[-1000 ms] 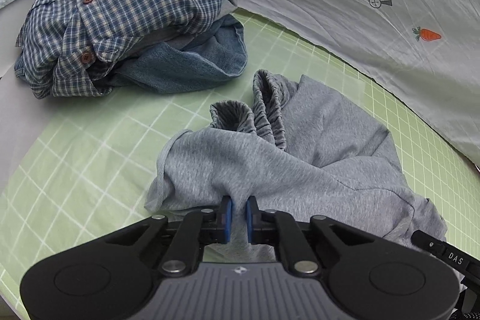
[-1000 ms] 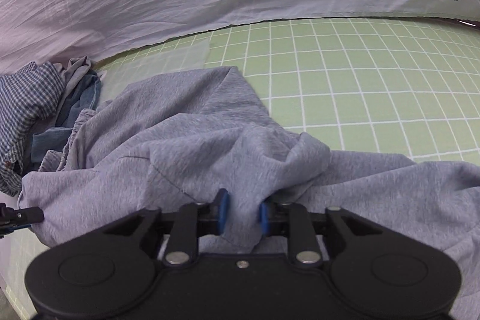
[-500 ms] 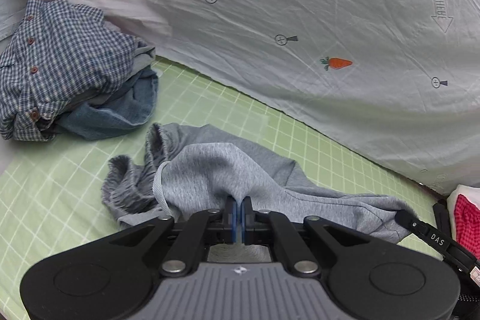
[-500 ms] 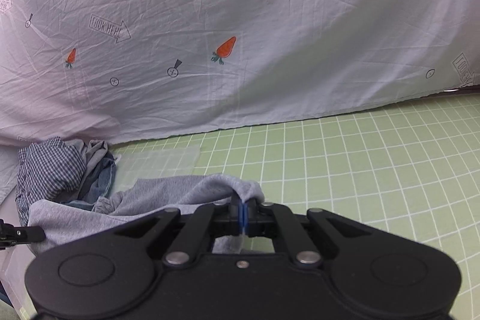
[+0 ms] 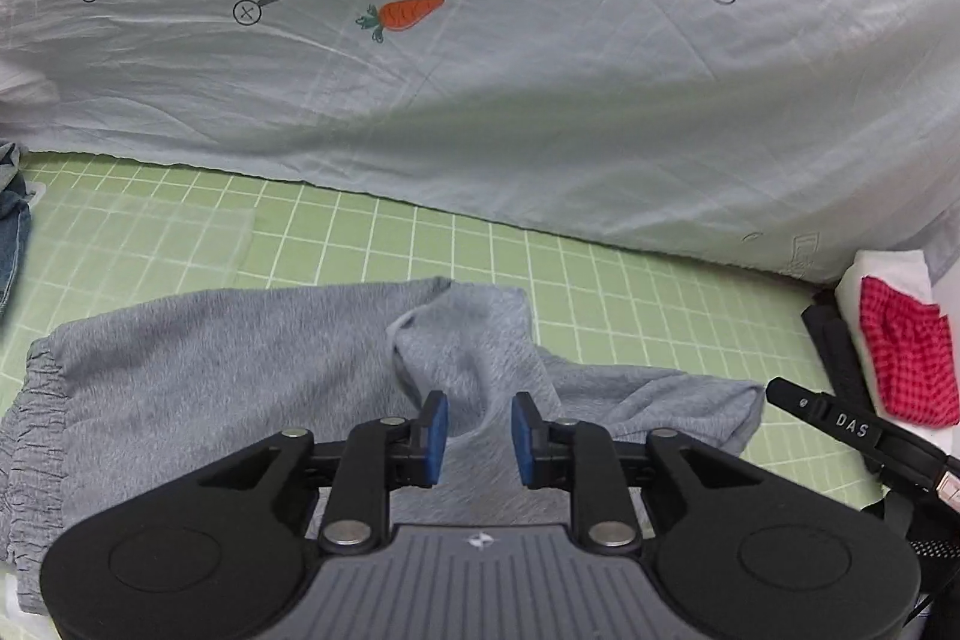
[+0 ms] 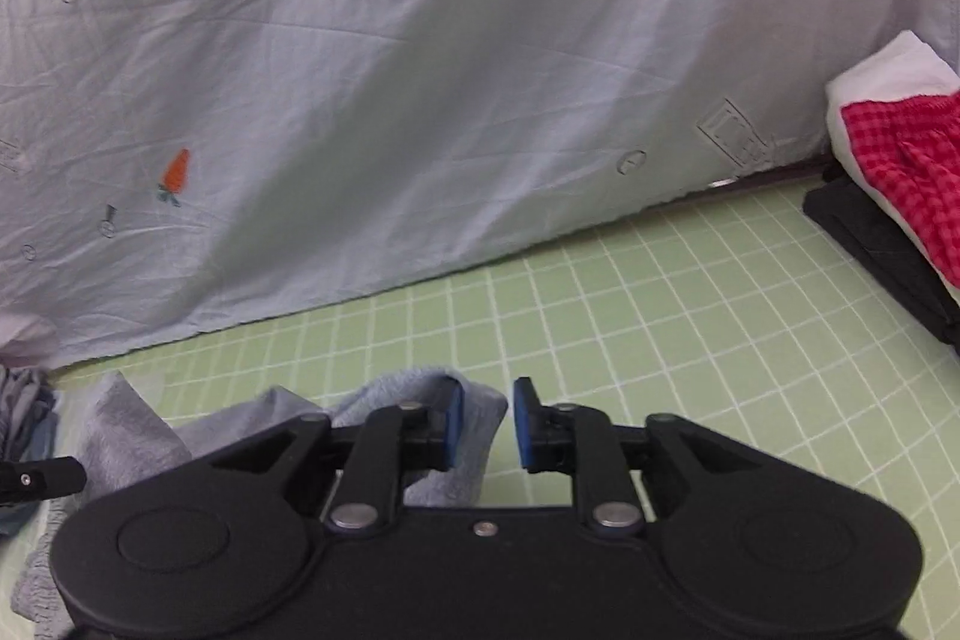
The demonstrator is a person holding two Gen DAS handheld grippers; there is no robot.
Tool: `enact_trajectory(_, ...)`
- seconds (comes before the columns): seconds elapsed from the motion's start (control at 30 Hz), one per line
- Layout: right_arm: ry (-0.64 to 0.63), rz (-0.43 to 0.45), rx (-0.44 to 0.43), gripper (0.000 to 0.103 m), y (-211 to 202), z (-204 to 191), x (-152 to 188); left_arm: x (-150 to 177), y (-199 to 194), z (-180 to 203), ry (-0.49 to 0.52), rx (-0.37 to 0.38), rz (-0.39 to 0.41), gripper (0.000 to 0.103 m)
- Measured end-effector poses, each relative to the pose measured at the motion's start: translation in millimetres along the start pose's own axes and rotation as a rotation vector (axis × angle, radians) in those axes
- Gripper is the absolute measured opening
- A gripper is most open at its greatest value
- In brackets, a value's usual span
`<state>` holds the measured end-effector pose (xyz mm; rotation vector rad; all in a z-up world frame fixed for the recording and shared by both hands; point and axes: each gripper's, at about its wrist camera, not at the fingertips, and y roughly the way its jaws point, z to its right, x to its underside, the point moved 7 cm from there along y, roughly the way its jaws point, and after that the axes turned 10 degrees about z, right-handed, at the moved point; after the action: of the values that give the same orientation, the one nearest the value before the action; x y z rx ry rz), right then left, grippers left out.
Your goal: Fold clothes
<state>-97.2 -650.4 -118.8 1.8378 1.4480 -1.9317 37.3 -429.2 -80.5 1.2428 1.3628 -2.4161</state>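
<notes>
A grey sweat garment lies spread on the green grid mat, its gathered waistband at the left. My left gripper is open just above the cloth, with nothing between its blue pads. My right gripper is open too; a grey fold of the same garment lies under and beside its left pad. The right gripper's tip shows in the left wrist view, beyond the garment's right edge.
A white carrot-print sheet hangs behind the mat. A folded stack with red checked cloth on white and black items sits at the right. Blue denim shows at the far left.
Both grippers were shut on the grey garment and lifting it. Now both have opened and let it go, and it lies flatter on the mat, farther right.
</notes>
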Motion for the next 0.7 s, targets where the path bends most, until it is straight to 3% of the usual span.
enact_trajectory(0.07,0.047,-0.003,0.011,0.043,-1,12,13,9,-5,-18,-0.020,-0.020,-0.012,0.045)
enact_trajectory(0.1,0.059,-0.012,0.009,0.043,-1,14,19,13,-9,-31,-0.037,-0.043,-0.016,0.048)
enact_trajectory(0.17,0.073,-0.036,0.000,0.045,-3,11,36,19,-18,-62,-0.065,-0.111,-0.028,0.048)
enact_trajectory(0.3,0.069,-0.095,-0.056,0.046,-4,-19,64,34,-39,-129,-0.131,-0.277,-0.056,0.048)
enact_trajectory(0.43,-0.015,-0.127,-0.135,0.064,-4,-70,87,48,-62,-182,-0.184,-0.380,-0.067,0.056)
enact_trajectory(0.57,-0.080,-0.161,-0.145,0.069,7,-107,108,56,-71,-218,-0.227,-0.391,-0.080,0.057)
enact_trajectory(0.7,-0.102,-0.197,-0.140,0.071,19,-126,124,65,-58,-236,-0.262,-0.347,-0.124,0.062)
